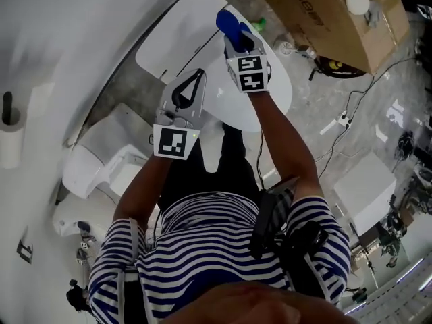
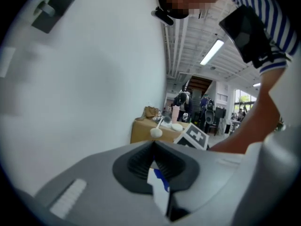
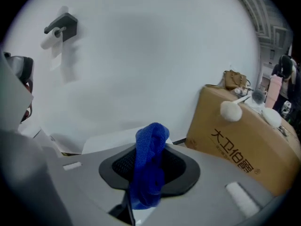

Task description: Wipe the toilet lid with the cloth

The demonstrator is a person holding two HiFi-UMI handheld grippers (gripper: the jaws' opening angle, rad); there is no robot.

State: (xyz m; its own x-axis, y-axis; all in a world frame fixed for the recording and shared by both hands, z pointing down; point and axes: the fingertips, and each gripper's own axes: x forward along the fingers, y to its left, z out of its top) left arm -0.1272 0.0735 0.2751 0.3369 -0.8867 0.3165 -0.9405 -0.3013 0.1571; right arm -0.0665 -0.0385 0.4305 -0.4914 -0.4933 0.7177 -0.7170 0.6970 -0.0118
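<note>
slip risk during wipe

toilet lid (image 1: 179, 42) white, under both tools. left gripper (image 1: 192, 79) closed tight, empty. right gripper (image 1: 236, 38) clamped on bunched blue cloth (image 1: 231, 22) over lid, contact unclear. narrow bite; likely pulled loose by drag.

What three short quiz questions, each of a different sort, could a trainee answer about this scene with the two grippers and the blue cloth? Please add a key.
1. True or false: the left gripper holds the blue textured cloth.
2. In the right gripper view, what stands to the right of the cloth? A: a brown cardboard box. B: a red plastic bucket. C: a green chair.
3. Fill in the missing word: the jaws of the right gripper are closed on the ____.

Key: 1 false, because its jaws are together with nothing held. 2 A. 3 cloth.
</note>
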